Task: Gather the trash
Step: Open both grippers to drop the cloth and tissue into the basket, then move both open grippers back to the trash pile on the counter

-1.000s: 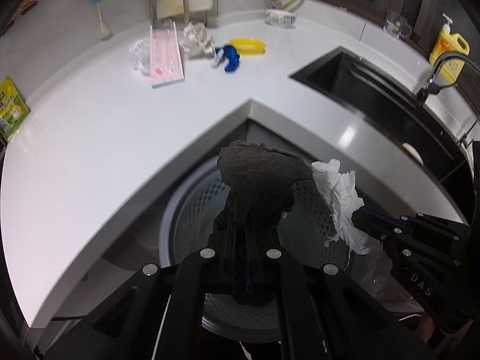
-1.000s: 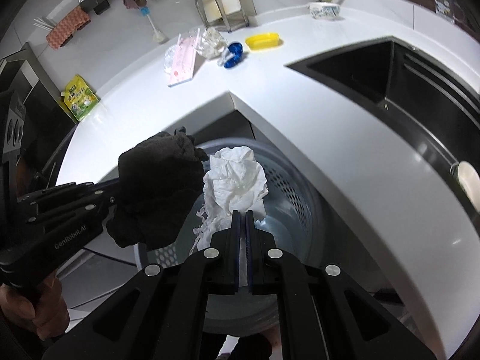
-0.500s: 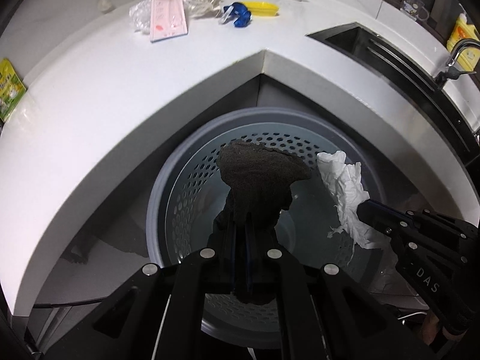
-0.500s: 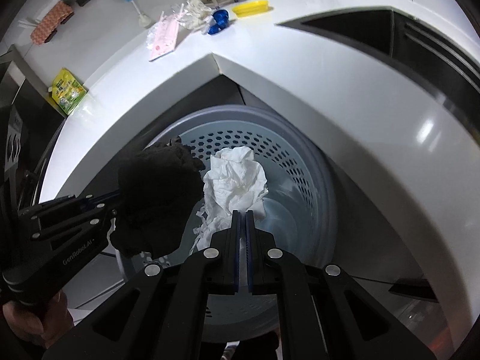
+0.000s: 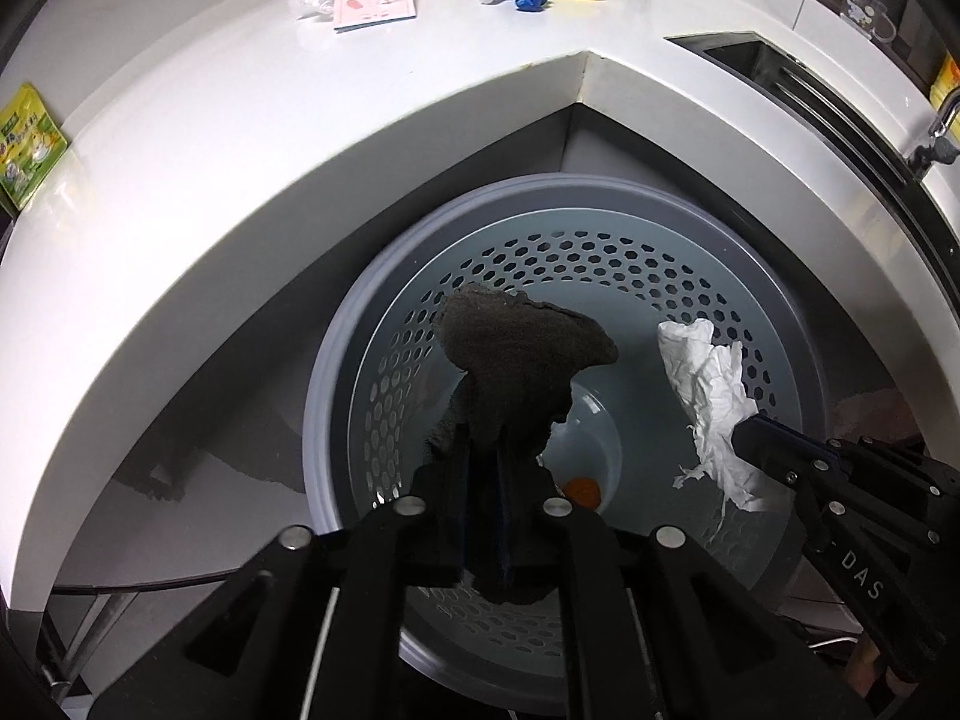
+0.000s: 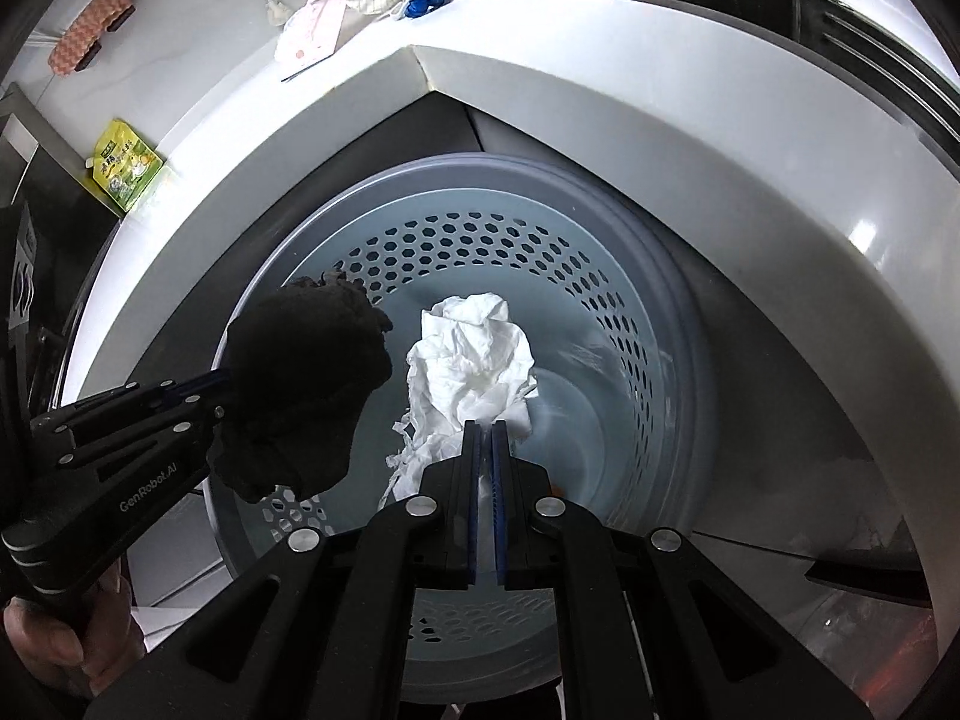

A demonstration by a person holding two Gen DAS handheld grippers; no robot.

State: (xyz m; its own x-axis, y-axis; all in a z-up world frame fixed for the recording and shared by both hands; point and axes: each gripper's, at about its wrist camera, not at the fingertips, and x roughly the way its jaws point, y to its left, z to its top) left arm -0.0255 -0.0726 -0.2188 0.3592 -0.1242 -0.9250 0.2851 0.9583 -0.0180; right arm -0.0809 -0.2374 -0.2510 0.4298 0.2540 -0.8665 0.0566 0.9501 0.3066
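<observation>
Here, one rag [image 5: 516, 360], one tissue [image 6: 474, 354], one bin [image 5: 804, 372]

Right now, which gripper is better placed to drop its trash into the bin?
Roughly even; left slightly. Left gripper holds the dark rag over the bin's middle; right gripper holds its tissue nearer the rim.

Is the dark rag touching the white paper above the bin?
Apart. The right wrist view shows bin wall between the dark rag and the white paper; the left wrist view shows a wider gap over the bin.
</observation>
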